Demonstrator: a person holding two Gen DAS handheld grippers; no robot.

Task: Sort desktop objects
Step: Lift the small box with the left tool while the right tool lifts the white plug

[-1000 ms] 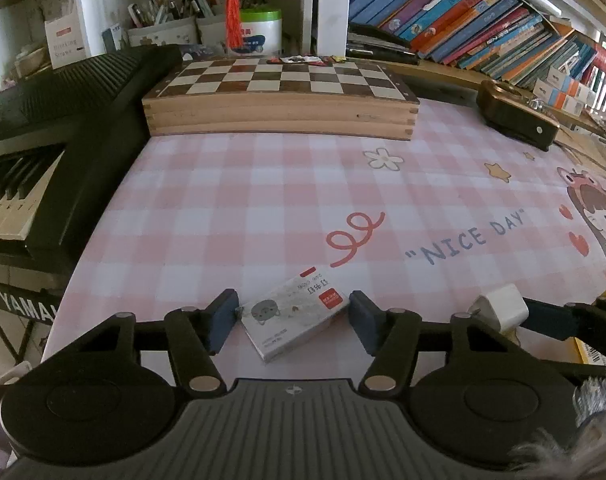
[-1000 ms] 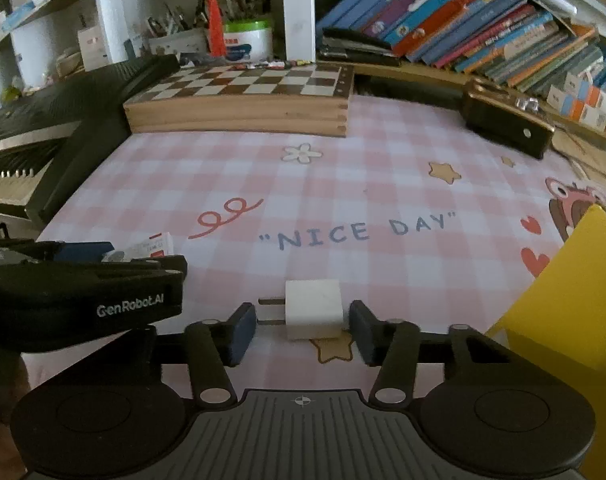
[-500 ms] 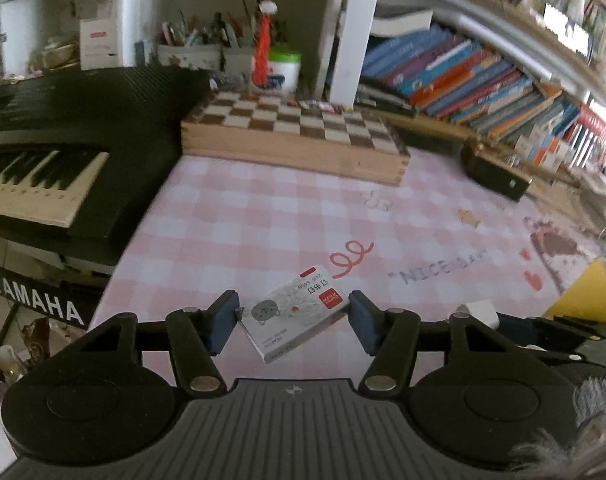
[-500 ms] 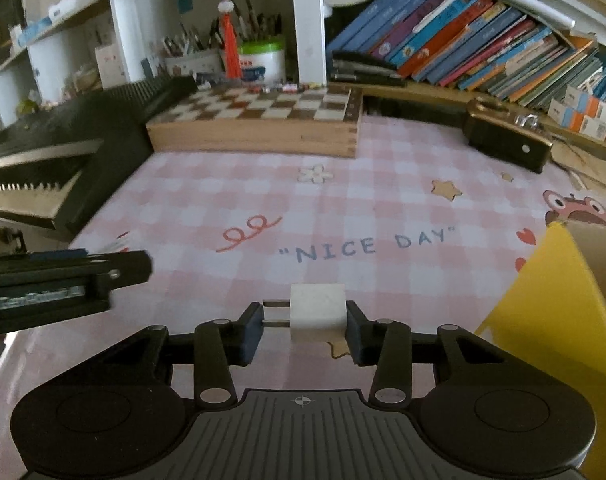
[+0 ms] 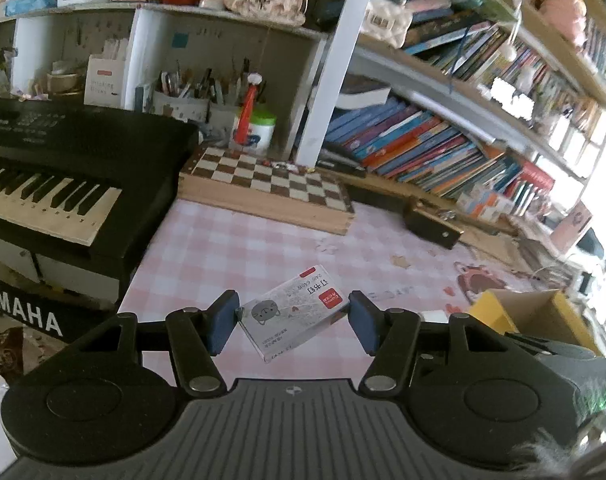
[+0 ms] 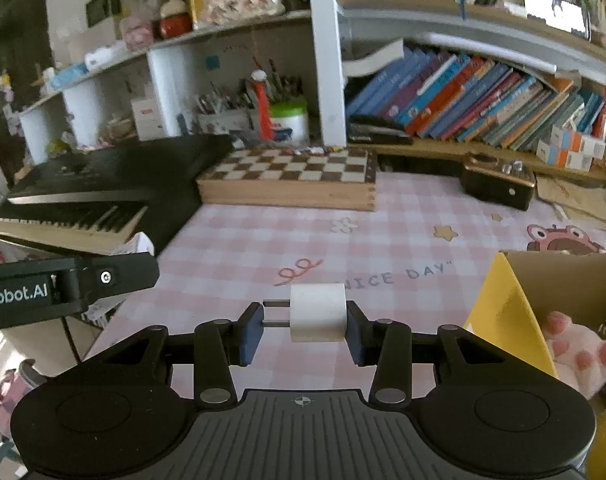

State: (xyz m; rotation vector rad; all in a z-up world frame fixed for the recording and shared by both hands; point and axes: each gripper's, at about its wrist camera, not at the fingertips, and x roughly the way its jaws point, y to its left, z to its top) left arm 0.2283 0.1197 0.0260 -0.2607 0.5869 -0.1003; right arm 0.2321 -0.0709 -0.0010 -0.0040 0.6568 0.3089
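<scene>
Staple box [image 5: 293, 312] and charger [image 6: 318, 312] gripper-held above pink checked mat [image 6: 403, 220].

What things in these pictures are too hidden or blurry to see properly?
- Left wrist view: the small print on the white cat-picture card box is too tiny to read.
- Right wrist view: most of the inside of the yellow cardboard box is cut off by the edge; the pink-and-white plush paw shows only partly.
- Right wrist view: the white plug charger hides the start of the mat's lettering.
</scene>
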